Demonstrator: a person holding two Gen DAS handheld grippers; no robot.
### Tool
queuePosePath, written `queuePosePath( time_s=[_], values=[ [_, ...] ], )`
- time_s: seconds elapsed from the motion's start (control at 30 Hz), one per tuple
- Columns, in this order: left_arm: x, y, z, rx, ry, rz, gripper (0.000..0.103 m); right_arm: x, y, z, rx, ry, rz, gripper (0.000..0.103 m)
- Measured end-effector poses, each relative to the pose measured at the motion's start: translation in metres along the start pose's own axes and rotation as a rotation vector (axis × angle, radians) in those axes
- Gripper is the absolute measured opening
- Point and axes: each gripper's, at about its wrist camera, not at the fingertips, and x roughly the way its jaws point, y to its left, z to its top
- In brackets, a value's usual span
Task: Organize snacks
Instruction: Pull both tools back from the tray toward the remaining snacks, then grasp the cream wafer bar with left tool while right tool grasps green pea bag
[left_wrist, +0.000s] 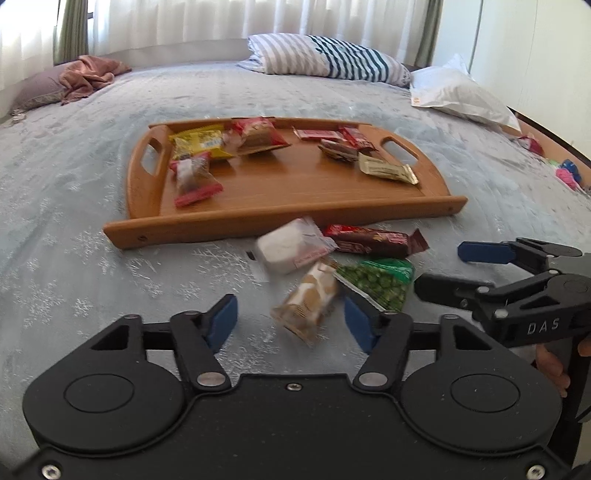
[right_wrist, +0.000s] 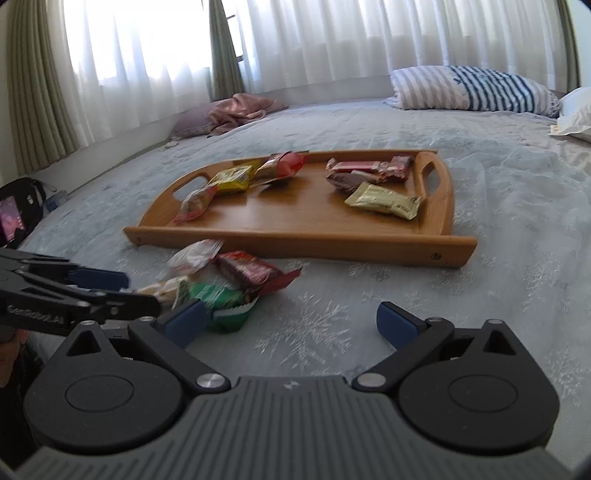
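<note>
A wooden tray (left_wrist: 258, 218) (right_wrist: 295, 243) with several wrapped snacks lies on the grey bedspread. In front of it lie loose packs: a white one (left_wrist: 288, 247), a red-brown bar (left_wrist: 373, 240), green peas (left_wrist: 376, 284) (right_wrist: 221, 301) and a tan pack (left_wrist: 310, 306). My left gripper (left_wrist: 291, 321) is open around the tan pack, its pads apart from the wrapper. My right gripper (right_wrist: 290, 321) is open wide, low over the bedspread. Its left pad is beside the green peas, with bare cloth between the fingers. Each gripper shows in the other's view (left_wrist: 458, 271) (right_wrist: 125, 291).
A striped pillow (left_wrist: 332, 55) and a white pillow (left_wrist: 458, 92) lie at the far side of the bed, and a pink cloth (left_wrist: 88, 75) at the far left. The bed's edge (left_wrist: 554, 147) runs along the right with small coloured items. A phone (right_wrist: 11, 221) sits at the left.
</note>
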Motion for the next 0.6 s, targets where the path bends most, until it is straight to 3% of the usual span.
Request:
queuePosePath(
  time_s=[0.23,0.6],
  values=[
    [0.01,-0.008,0.002,0.024,-0.008,-0.008,0.034,-0.001,0.014,-0.006,-0.047,0.008,0.013,0.103],
    [-0.003,-0.009,-0.002,0.018,-0.031,-0.001,0.027,0.001,0.026,-0.007,-0.022,-0.013,0.059,0.1]
  ],
)
